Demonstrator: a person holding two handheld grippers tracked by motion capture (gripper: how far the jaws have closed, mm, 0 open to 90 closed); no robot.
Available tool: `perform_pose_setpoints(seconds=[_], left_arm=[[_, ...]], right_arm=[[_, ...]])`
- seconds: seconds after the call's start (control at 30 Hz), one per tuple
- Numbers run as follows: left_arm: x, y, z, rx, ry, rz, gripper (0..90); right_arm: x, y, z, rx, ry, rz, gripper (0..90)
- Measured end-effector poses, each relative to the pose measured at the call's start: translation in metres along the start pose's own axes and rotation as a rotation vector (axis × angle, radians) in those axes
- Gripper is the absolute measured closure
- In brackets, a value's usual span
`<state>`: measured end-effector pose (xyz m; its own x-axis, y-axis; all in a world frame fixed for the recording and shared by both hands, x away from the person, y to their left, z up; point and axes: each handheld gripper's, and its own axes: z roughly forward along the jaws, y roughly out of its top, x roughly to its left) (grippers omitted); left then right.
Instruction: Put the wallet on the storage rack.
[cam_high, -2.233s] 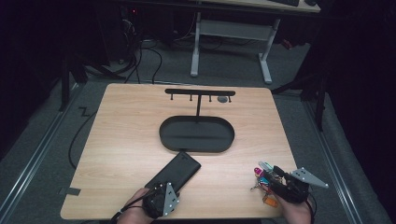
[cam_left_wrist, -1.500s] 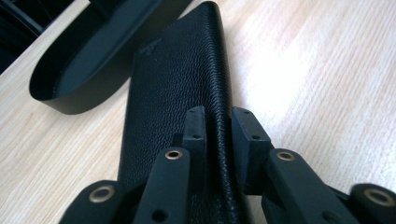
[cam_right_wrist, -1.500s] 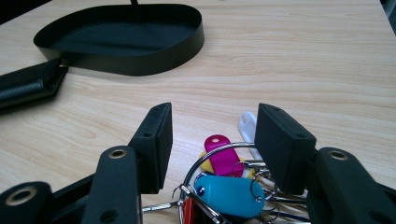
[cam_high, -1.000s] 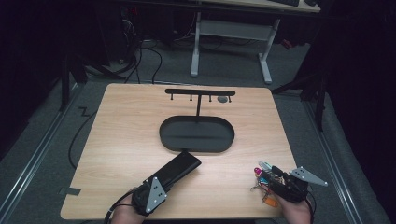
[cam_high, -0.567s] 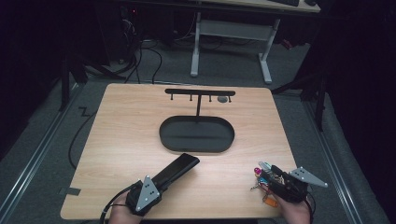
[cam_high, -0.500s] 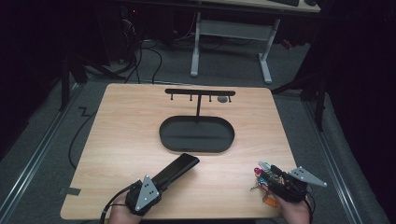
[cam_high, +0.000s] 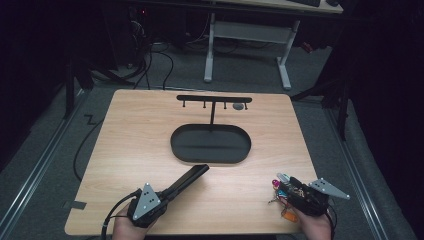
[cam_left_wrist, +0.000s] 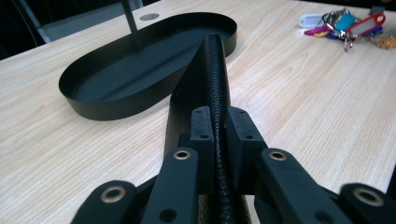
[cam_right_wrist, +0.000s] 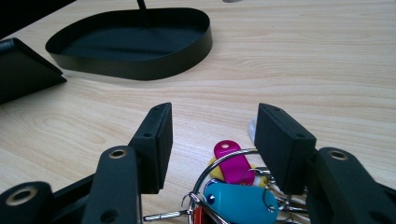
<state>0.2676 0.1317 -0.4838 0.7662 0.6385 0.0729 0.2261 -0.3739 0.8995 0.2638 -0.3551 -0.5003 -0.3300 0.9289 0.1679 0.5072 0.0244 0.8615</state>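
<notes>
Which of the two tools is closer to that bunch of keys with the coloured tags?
The right tool: its open jaws stand on either side of the ringed bunch of keys with coloured plastic tags. The left tool is across the table, clamped on a flat black textured case.

Table (cam_high: 150, 130) evenly lit, surroundings dark; high view soft.

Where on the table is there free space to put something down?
Bare wood lies left of the black tray, and between the wallet and the keys. The keys corner, under the right hand-held gripper, is crowded.
</notes>
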Motion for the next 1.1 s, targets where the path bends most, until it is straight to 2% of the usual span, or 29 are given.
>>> perform_pose_setpoints(seconds=[0.13,0.27,0.43,0.73,0.87,0.97,1.1], left_arm=[[0.009,-0.002,-0.005,-0.009,0.01,-0.038,82.1],[0.019,-0.005,-0.009,-0.028,0.005,-0.102,82.1],[0.027,-0.007,-0.011,-0.045,0.015,-0.137,81.9],[0.037,-0.013,-0.013,-0.077,0.023,-0.163,80.5],[0.042,-0.015,-0.011,-0.089,0.02,-0.175,79.5],[0.048,-0.017,-0.012,-0.096,0.043,-0.191,78.7],[0.056,-0.021,-0.015,-0.099,0.061,-0.214,77.9]], right_arm=[[0.003,0.0,0.001,0.008,0.008,-0.016,47.4],[0.004,0.0,-0.001,0.001,0.009,-0.017,47.5],[0.002,0.001,0.0,-0.005,0.005,-0.01,47.5],[0.004,0.0,0.0,0.007,0.007,-0.026,47.4],[0.002,-0.001,-0.003,0.006,-0.003,-0.017,47.4],[-0.002,-0.001,-0.002,0.004,-0.008,0.002,47.4],[-0.001,0.0,0.001,0.01,-0.001,-0.013,47.4]])
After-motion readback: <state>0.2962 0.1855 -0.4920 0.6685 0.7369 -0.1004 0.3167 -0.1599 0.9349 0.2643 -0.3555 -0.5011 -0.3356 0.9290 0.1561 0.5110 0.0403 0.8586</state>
